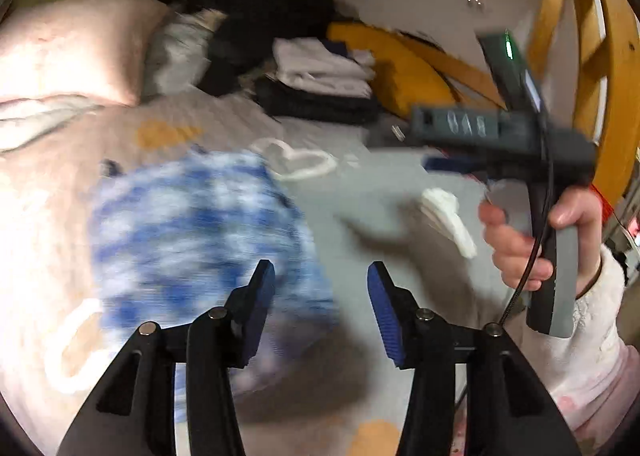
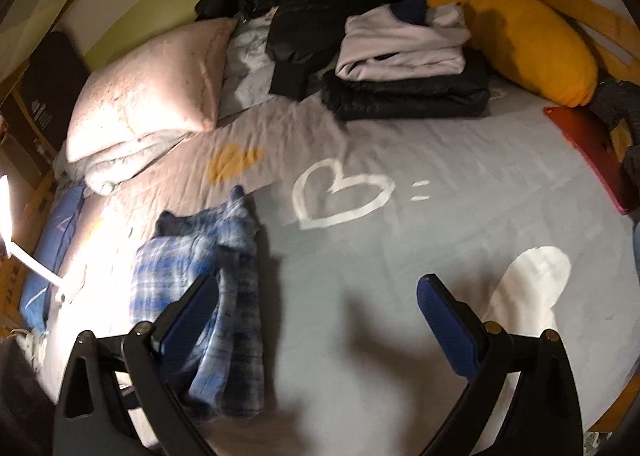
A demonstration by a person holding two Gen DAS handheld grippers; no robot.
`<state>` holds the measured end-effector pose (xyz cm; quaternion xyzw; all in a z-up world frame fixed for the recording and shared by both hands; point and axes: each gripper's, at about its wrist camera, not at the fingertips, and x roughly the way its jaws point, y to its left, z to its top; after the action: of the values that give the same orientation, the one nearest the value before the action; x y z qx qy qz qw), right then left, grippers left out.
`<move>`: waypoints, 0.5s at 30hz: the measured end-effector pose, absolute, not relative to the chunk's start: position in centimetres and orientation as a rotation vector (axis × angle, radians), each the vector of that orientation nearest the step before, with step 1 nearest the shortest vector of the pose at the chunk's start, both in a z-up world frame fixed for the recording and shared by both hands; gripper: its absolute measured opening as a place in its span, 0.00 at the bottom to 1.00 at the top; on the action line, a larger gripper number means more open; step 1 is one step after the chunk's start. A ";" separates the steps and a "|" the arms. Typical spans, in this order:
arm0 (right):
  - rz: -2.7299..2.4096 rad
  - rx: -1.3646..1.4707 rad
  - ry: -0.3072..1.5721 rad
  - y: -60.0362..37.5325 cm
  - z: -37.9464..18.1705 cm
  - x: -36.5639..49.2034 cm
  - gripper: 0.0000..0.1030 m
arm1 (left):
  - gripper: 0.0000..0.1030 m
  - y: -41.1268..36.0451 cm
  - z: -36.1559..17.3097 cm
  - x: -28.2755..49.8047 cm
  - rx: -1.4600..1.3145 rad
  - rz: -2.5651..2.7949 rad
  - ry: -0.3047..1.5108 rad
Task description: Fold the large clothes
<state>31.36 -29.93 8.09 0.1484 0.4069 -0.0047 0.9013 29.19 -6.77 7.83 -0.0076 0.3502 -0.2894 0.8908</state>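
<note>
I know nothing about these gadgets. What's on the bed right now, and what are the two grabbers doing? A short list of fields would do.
surface: grey bedsheet with heart prints
garment in play: blue plaid shirt, folded, lying on the sheet
left gripper: open, holding nothing, above the shirt's edge
right gripper: open, holding nothing
finished pile: folded stack, white on black, at the back
also there: pink pillow, yellow cushion, white sock

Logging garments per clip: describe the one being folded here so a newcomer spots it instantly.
On the grey bed sheet, find the white heart outline; just left of it lies the blue-and-white plaid garment, roughly folded. It alone is patterned; the folded stack behind is plain white and black.
</note>
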 end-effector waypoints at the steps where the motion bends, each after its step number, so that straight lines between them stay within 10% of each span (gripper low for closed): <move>1: -0.004 0.298 0.849 -29.6 7.9 31.5 0.97 | 0.53 -5.6 8.2 29.1 -0.007 -0.561 0.703; 11: 0.057 0.205 0.812 -25.9 7.7 31.2 0.97 | 0.54 2.3 7.2 30.6 -0.071 -0.366 0.692; 15: 0.169 0.223 0.805 -24.1 7.1 31.5 0.98 | 0.81 4.2 5.3 32.1 -0.106 -0.266 0.723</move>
<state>31.52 -24.10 7.14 0.1080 0.3904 0.0820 0.9106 32.10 4.20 5.34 -0.0514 0.3522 -0.1297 0.9255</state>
